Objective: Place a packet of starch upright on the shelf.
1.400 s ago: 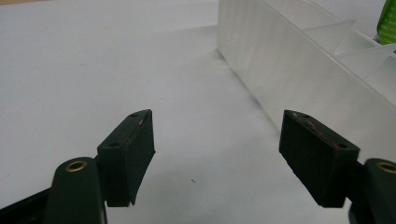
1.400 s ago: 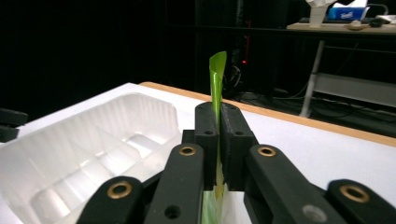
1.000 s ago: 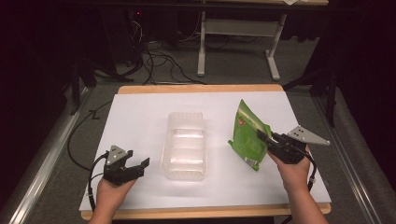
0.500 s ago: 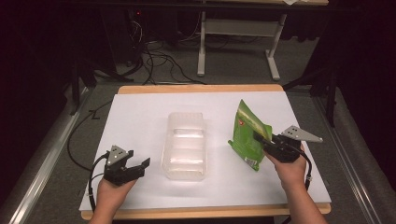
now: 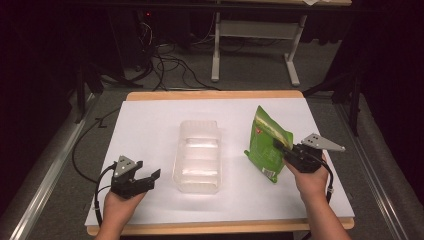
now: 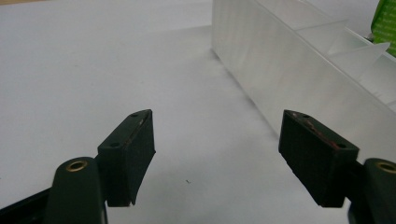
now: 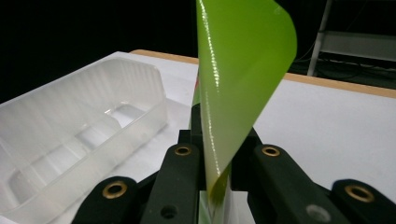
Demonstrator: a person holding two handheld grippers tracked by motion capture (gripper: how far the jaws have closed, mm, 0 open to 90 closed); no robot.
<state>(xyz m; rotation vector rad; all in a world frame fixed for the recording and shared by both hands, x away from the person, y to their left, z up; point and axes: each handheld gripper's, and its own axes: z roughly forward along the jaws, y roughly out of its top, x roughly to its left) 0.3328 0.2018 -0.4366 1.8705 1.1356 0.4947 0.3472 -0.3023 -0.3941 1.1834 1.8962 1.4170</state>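
Observation:
A green snack bag (image 5: 267,142) stands tilted on the white table, right of a clear plastic tray (image 5: 197,155). My right gripper (image 5: 278,146) is shut on the bag's right edge. Its jaws have just been closing, with the bag between them. In the right gripper view the green film (image 7: 238,60) rises from between the pinched jaws of that gripper (image 7: 215,154), with the tray (image 7: 70,126) to the left. My left gripper (image 5: 150,177) rests open near the table's front left. Nothing lies between its pads (image 6: 215,123), and the tray wall (image 6: 299,51) is ahead on the right.
The white table top (image 5: 150,125) has a wooden edge (image 5: 215,95) at the back. A cable (image 5: 82,155) trails off the left side from the left gripper. Beyond the table are a dark floor, more cables and a white desk frame (image 5: 250,45).
The right hand has shifted slightly left at the bag's edge. The bag stays where it was. The left hand and the tray have not moved.

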